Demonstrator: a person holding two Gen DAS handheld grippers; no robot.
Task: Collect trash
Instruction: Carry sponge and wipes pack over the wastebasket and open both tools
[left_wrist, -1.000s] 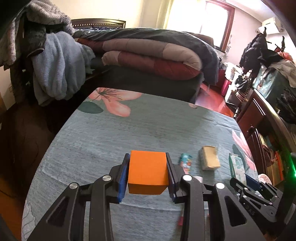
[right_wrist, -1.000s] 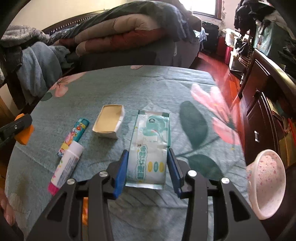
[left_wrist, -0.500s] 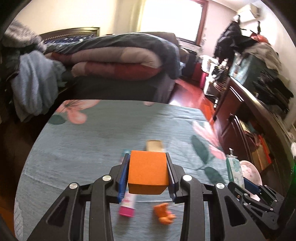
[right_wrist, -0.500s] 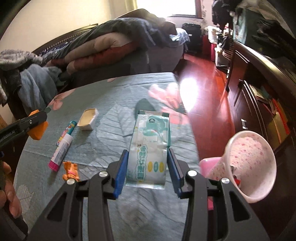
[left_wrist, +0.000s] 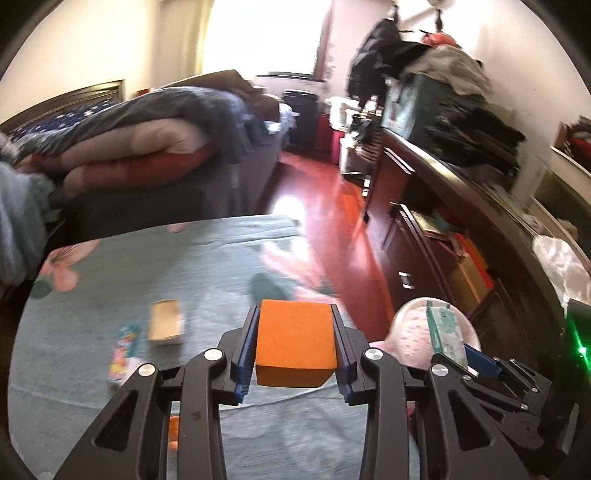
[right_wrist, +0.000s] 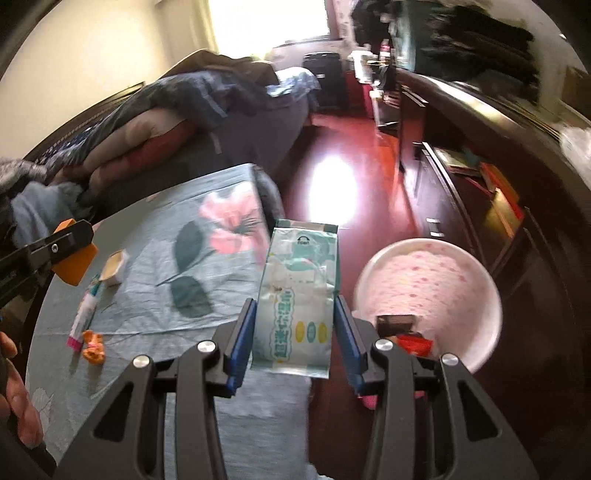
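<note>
Left gripper pinched an orange sponge block, judged light and squashy; right gripper pinched a wipes packet across its sides, judged limp and slippery.

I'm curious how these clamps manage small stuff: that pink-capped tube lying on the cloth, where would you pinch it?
Probably across the middle of the tube, coming from above: it lies flat, long and narrow, with bare cloth along its long sides. Avoid its pink end, where an orange scrap sits close.

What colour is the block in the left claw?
Orange block; clearest in the left wrist view.
</note>
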